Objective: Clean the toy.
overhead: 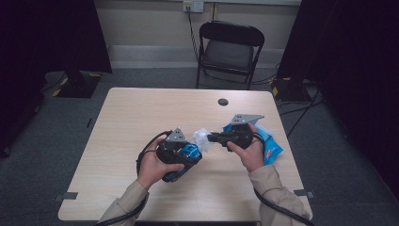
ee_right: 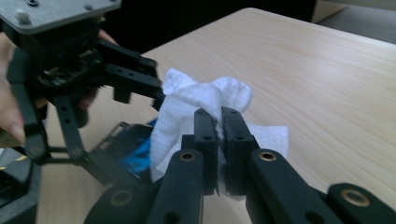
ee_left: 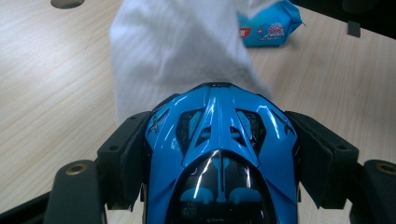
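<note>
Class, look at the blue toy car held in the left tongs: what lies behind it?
A white wipe hangs behind the toy car, hiding part of the table. A blue wipe packet lies beyond.

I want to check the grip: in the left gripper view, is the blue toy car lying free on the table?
No, the blue toy car sits clamped between the left gripper jaws, above the table.

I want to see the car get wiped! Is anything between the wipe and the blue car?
Nothing visible. The right gripper holds the wipe right by the car in the left gripper.
</note>
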`<state>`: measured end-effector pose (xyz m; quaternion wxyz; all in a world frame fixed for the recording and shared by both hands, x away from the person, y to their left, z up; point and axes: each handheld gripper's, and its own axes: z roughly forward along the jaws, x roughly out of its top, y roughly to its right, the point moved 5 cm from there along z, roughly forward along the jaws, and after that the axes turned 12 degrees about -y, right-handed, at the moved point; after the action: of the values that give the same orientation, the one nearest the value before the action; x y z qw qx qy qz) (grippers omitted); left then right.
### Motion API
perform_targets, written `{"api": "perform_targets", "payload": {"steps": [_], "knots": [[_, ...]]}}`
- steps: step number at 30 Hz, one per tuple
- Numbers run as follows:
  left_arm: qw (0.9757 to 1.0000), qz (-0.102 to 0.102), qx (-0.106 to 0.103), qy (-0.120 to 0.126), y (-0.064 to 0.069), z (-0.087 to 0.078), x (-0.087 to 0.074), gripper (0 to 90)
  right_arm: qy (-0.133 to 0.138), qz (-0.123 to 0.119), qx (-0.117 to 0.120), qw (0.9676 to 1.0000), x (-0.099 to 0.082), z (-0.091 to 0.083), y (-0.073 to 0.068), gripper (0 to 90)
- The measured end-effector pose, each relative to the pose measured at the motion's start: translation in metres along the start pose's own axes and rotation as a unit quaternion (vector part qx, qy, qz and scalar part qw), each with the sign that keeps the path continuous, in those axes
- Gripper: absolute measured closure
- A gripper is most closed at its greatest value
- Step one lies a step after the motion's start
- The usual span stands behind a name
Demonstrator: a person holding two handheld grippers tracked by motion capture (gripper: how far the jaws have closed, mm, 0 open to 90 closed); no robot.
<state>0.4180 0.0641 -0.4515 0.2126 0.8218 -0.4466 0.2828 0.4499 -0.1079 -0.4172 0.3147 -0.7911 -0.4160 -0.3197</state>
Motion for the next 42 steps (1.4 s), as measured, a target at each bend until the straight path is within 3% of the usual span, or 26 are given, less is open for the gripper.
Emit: {"api": "perform_targets", "payload": {"steps": [7,12,26,42], "knots": [[1.0000,0.002,-0.005,0.007,0.001,-0.003,0.000,26.3,-0.008,0.017,0.041,0.9990,0.001,0.027,-0.009,86.2],[1.0000,0.006,0.001,-0.001,-0.001,-0.001,-0.003,26.3,-0.017,0.023,0.046,0.9986,0.000,0.034,-0.009,86.2],[0.9998,-0.005,0.019,0.008,-0.010,-0.008,-0.003,26.3,-0.019,0.013,0.061,0.9979,-0.013,0.024,-0.014,86.3],[0.9993,-0.017,0.028,0.019,-0.019,-0.014,-0.006,26.3,-0.042,-0.002,0.070,0.9967,-0.033,0.023,-0.018,86.3]]}}
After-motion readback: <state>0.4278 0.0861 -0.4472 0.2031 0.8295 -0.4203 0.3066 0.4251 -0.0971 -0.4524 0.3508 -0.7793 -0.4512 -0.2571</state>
